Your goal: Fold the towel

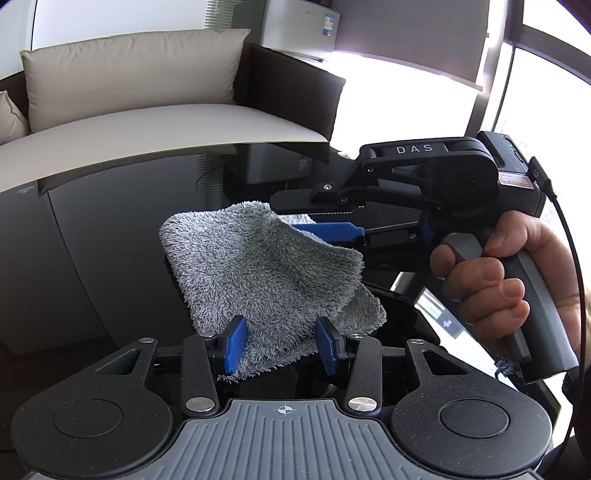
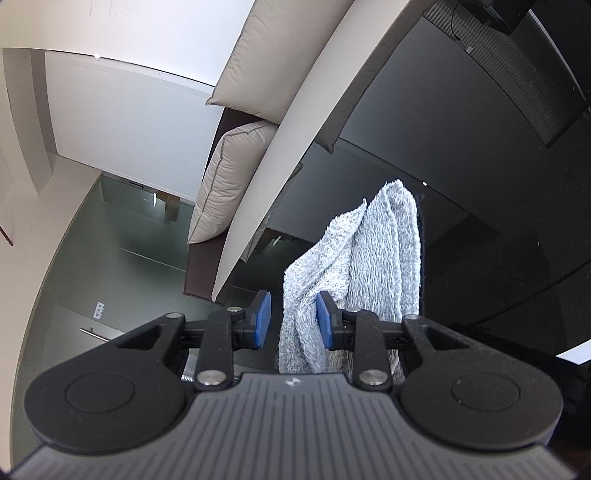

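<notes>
A grey fluffy towel (image 1: 258, 266) lies folded on the glossy black table (image 1: 110, 240). Its top layer is partly lifted. My left gripper (image 1: 282, 347) is open, its blue pads on either side of the towel's near edge. My right gripper (image 1: 314, 225) comes in from the right, rolled on its side, with its fingers at the towel's raised far right edge. In the right wrist view the right gripper (image 2: 293, 325) is open, and the towel (image 2: 373, 266) hangs between and beside its blue pads without being pinched.
A sofa (image 1: 147, 122) with beige cushions stands behind the table. A white appliance (image 1: 299, 26) is at the back and a bright window (image 1: 424, 85) at the right. The person's hand (image 1: 498, 280) holds the right gripper's handle.
</notes>
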### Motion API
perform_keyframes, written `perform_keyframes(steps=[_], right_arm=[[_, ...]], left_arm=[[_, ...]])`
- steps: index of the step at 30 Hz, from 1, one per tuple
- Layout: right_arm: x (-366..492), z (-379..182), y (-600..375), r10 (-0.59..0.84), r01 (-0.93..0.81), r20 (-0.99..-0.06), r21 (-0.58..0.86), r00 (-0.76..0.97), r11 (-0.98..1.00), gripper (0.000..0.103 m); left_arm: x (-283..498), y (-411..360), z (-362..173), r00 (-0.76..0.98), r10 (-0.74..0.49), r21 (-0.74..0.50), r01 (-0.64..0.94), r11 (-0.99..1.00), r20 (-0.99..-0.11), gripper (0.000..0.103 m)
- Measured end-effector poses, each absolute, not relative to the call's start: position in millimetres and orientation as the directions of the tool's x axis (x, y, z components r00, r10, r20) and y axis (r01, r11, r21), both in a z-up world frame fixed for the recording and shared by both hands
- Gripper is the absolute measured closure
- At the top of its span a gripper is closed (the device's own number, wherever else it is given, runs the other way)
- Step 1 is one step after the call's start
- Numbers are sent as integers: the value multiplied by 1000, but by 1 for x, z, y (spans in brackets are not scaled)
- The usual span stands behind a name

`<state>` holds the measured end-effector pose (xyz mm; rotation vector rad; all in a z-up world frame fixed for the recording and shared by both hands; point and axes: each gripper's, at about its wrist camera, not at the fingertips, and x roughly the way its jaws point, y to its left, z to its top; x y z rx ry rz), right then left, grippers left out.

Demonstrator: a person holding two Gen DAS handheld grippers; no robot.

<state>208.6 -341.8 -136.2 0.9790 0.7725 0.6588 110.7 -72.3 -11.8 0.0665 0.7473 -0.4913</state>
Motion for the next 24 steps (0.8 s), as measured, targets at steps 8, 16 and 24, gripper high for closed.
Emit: perform_keyframes(steps=[8, 16, 24], right_arm=[[196, -123, -338, 759, -206, -298, 848, 579, 489, 73], [184, -111, -333, 735, -266, -325, 784, 595, 561, 94], [172, -98, -329, 709, -322, -348, 710, 613, 627, 96]], left_arm=[[111, -73, -13, 628, -402, -109, 451, 886, -666, 65], [111, -73, -13, 628, -403, -110, 451, 886, -666, 65], [108, -72, -11, 633, -401, -110, 447, 888, -662, 65]])
